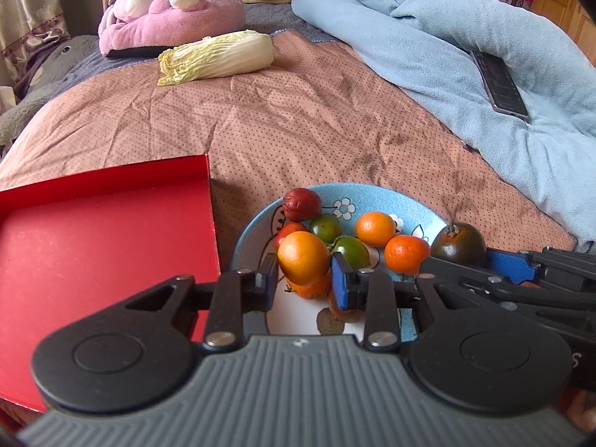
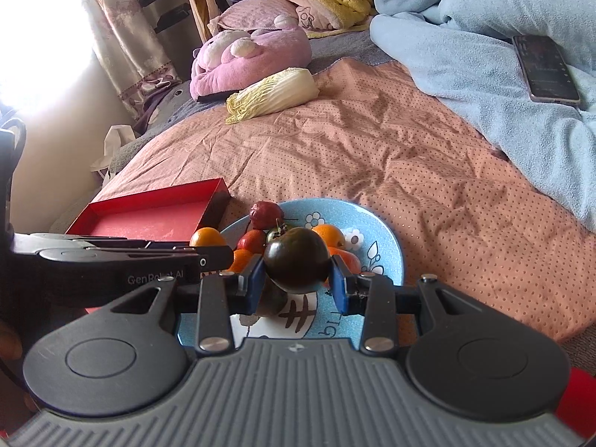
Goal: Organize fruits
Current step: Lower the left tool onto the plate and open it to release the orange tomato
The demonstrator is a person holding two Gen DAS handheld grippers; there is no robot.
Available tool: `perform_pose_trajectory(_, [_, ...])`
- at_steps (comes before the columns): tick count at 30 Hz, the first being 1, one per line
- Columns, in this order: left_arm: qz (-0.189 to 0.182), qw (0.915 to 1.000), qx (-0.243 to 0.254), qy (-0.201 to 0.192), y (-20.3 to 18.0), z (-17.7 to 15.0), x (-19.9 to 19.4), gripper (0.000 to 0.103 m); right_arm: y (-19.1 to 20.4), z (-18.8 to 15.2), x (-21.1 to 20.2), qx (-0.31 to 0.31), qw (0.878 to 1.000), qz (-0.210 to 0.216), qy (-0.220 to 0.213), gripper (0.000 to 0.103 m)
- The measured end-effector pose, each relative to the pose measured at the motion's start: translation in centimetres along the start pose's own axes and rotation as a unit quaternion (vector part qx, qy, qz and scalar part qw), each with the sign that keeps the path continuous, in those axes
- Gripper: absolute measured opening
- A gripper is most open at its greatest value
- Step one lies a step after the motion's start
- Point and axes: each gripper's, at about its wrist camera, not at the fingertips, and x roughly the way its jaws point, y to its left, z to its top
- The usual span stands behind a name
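Observation:
A blue flowered plate [image 1: 376, 195] on the bed holds several small fruits: oranges, green and red tomatoes and a dark red fruit [image 1: 301, 204]. My left gripper [image 1: 304, 279] is shut on an orange tomato [image 1: 303, 257] just above the plate. My right gripper [image 2: 296, 277] is shut on a dark green-black tomato [image 2: 297, 259] over the plate [image 2: 387, 238]; it shows at the right of the left wrist view [image 1: 458, 244]. A red tray [image 1: 93, 238] lies left of the plate, also in the right wrist view [image 2: 149, 219].
A napa cabbage [image 1: 216, 57] lies further back on the brown dotted bedspread [image 1: 316, 123]. A pink plush toy [image 1: 167, 15] sits behind it. A light blue blanket [image 1: 465, 56] with a phone [image 1: 499, 82] on it fills the right side.

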Motion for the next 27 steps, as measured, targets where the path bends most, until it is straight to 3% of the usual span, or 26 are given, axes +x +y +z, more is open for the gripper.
perform_pose_trajectory(9, [-0.019,0.9994,0.019,0.020,-1.4,-2.8,0.1,0.034,-1.0,-0.2,0.8,0.009,1.000,-0.018,0.004,0.043])
perform_pose_trajectory(22, [-0.048,0.9959,0.075,0.017,-4.5,-4.6,-0.6,0.034,-0.4,0.2,1.8,-0.001,1.000,-0.020,0.012,0.043])
perform_pose_trajectory(27, [-0.031,0.9971,0.065,0.027,-3.8,-4.4,0.3,0.034,-0.1,0.2,2.0,-0.005,1.000,-0.019,0.015,0.043])
